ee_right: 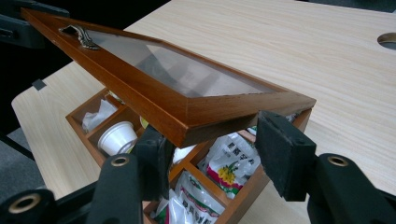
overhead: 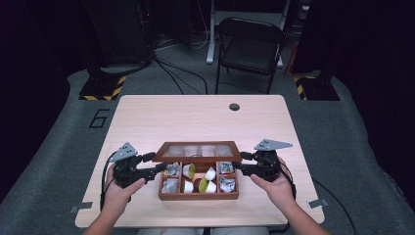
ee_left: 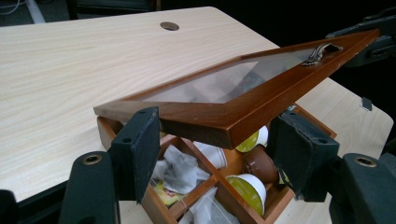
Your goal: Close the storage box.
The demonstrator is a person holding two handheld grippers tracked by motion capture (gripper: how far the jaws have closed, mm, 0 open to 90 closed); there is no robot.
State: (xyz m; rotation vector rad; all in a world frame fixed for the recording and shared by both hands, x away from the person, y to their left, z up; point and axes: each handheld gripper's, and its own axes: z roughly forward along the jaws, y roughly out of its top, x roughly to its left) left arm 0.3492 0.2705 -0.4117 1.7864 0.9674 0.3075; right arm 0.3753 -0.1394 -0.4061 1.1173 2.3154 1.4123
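Mid-lift of the glass-paned lid (overhead: 197, 151) on the wooden box (overhead: 198, 195) at the table's near edge, left gripper (overhead: 155, 162) and right gripper (overhead: 241, 163) fingers spread astride its side edges; next, probably swinging it evenly.

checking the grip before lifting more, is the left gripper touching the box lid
Cannot tell. In the left gripper view the lid corner sits between the left gripper jaws, but no pad plainly presses the wood.

folding chair (overhead: 249, 46), floor cables (overhead: 183, 73), striped stand bases (overhead: 103, 88)
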